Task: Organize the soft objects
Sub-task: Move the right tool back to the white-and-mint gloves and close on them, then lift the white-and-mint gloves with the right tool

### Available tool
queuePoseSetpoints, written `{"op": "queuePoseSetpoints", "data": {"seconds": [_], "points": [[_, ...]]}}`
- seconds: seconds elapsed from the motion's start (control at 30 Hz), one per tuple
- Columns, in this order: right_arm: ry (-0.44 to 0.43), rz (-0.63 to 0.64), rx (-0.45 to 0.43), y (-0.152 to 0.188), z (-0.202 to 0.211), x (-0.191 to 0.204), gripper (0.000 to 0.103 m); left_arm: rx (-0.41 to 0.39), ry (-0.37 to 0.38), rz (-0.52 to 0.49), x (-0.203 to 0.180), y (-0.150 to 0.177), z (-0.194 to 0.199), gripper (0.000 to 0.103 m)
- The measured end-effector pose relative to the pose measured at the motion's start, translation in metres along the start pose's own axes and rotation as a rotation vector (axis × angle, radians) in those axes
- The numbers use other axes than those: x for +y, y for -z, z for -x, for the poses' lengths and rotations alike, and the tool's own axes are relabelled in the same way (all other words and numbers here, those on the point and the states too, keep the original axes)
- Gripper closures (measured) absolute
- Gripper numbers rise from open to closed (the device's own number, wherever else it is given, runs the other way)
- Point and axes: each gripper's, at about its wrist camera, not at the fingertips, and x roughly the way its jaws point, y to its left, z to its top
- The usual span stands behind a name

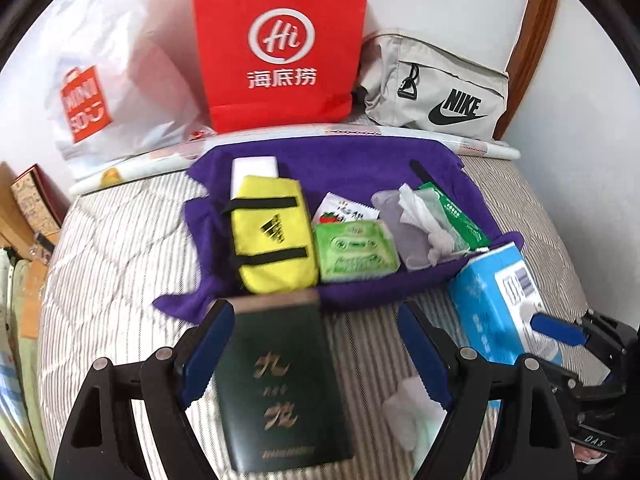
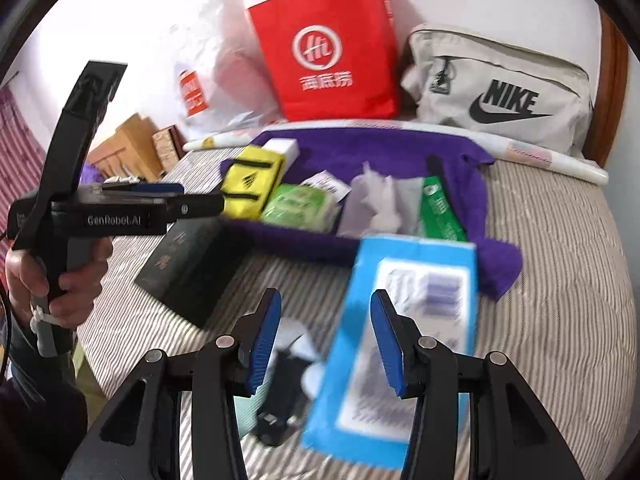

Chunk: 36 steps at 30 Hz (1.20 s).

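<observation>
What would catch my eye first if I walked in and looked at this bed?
Probably the bright red paper bag standing against the wall at the back, between a white plastic bag and a grey Nike pouch. In front of it a purple cloth lies on the striped bedcover, holding a yellow pouch and green tissue packs. Nearest the grippers are a dark green booklet and a blue tissue pack.

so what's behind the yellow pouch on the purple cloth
A white block pokes out behind the yellow pouch, lying on the purple cloth. Its lower part is covered by the pouch.
</observation>
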Motion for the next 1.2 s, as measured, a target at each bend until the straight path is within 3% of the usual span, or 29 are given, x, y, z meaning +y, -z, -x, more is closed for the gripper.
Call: {"op": "queuePoseSetpoints", "data": {"seconds": [0.13, 0.17, 0.5, 0.6, 0.8, 0.97, 1.07, 1.1, 1.13, 1.2], "points": [[-0.032, 0.019, 0.036, 0.020, 0.004, 0.017, 0.082, -0.021, 0.012, 0.021, 0.008, 0.017, 0.012, 0.020], [-0.032, 0.024, 0.050, 0.026, 0.004, 0.020, 0.082, -0.028, 0.020, 0.024, 0.010, 0.022, 0.015, 0.020], [0.021, -0.026, 0.104, 0.071, 0.002, 0.042, 0.079, -0.065, 0.070, 0.048, 0.027, 0.060, 0.035, 0.020], [0.027, -0.054, 0.109, 0.081, -0.004, 0.045, 0.073, -0.063, 0.067, 0.050, 0.035, 0.071, 0.038, 0.020], [0.153, -0.070, 0.099, 0.095, -0.021, 0.047, 0.065, -0.062, 0.051, 0.067, 0.051, 0.088, 0.041, 0.020], [0.137, -0.128, 0.090, 0.098, -0.029, 0.039, 0.058, -0.058, 0.050, 0.081, 0.056, 0.094, 0.042, 0.020], [0.142, -0.123, 0.061, 0.097, -0.031, 0.040, 0.059, -0.057, 0.046, 0.077, 0.056, 0.097, 0.044, 0.020], [0.140, -0.117, 0.059, 0.097, -0.032, 0.041, 0.062, -0.057, 0.044, 0.076, 0.055, 0.097, 0.045, 0.020], [0.132, -0.110, 0.055, 0.097, -0.031, 0.041, 0.076, -0.058, 0.044, 0.076, 0.054, 0.098, 0.046, 0.020], [0.119, -0.095, 0.055, 0.098, -0.029, 0.041, 0.076, -0.057, 0.047, 0.074, 0.051, 0.100, 0.047, 0.020]]}}
